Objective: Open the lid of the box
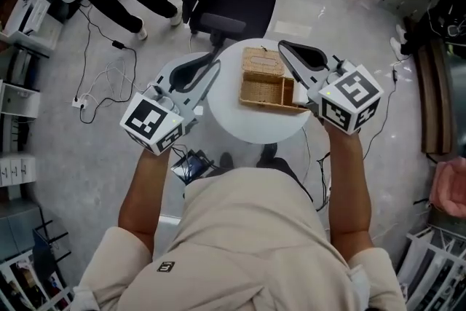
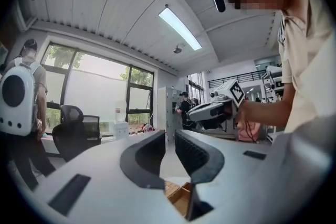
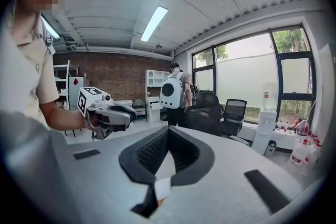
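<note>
The pale woven wicker box (image 1: 271, 95) sits mid-frame on the round white table (image 1: 247, 126), its long axis running left to right. Its woven lid (image 1: 262, 62) seems already tipped back toward the top of the frame. The right hand-held gripper (image 1: 284, 47) is the nearer one. It lies along the box's right end with its jaws pressed together, and I cannot tell whether anything thin is pinched there. The left hand-held gripper (image 1: 216, 63) hangs off the table's left edge, clear of the box, its jaws narrowly parted and empty.
</note>
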Tool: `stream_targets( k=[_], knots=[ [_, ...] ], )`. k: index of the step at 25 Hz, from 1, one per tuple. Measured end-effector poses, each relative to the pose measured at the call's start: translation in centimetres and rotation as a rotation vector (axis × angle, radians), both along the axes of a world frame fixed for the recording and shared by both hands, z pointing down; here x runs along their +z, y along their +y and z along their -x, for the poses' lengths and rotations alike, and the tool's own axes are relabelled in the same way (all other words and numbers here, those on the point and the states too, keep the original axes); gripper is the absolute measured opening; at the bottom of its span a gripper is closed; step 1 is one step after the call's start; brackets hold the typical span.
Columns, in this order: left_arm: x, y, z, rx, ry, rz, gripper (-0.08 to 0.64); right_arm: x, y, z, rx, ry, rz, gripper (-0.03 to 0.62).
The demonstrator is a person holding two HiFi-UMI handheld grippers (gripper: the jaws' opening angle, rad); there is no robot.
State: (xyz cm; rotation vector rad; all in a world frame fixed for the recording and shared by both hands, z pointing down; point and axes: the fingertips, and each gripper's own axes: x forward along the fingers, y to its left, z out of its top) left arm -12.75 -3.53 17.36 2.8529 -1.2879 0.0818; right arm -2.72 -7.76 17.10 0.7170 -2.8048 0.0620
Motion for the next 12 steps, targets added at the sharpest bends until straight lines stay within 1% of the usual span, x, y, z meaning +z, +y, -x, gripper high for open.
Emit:
stream_targets(
  k=[4,9,12],
  knots=[
    [0.3,1.4,0.0,0.012,0.005,0.011,0.057,-0.4,2.2,-1.4,0.030,0.008,-0.006,-0.009],
    [0.8,3.1,0.1,0.044,0.020,-0.011,0.057,-0.7,4.7,-2.4,0.057,0.020,-0.010,-0.009],
    [0.7,3.9,-0.1,0.052,0.017,-0.003,0.057,-0.9,5.7,-2.9,0.072,0.025,-0.011,-0.009]
  ],
)
